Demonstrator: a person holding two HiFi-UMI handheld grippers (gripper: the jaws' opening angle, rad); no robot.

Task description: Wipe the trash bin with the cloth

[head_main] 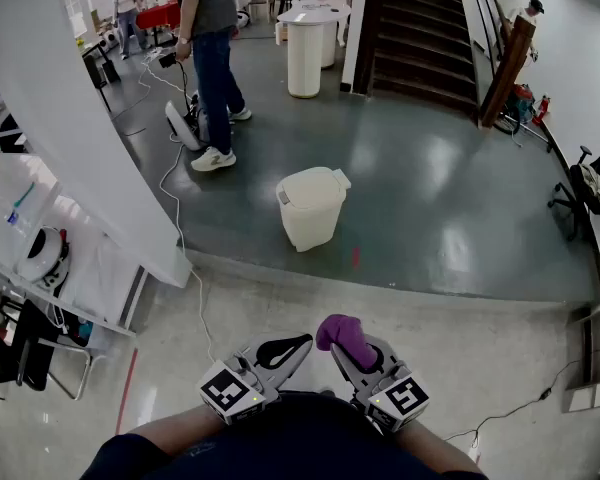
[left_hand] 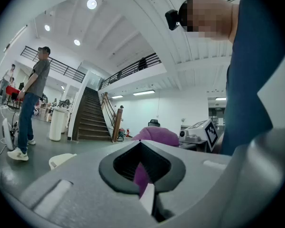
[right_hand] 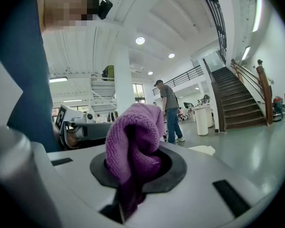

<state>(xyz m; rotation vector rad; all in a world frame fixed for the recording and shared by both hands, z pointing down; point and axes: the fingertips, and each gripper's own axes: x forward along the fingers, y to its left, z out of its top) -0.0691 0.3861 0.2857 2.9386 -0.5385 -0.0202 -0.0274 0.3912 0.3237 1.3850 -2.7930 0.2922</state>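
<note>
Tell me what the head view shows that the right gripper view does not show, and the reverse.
Only the head view: the left gripper beside the right gripper, the whole trash bin standing apart from both, lid down, and an office chair. Only the right gripper view: close up, the cloth pinched between the right jaws with its fold rising above them, and the ceiling lights. Both: the purple cloth, the trash bin, a standing person and the staircase.

We find no text, label, brand, number or sign that can be read in any view.
</note>
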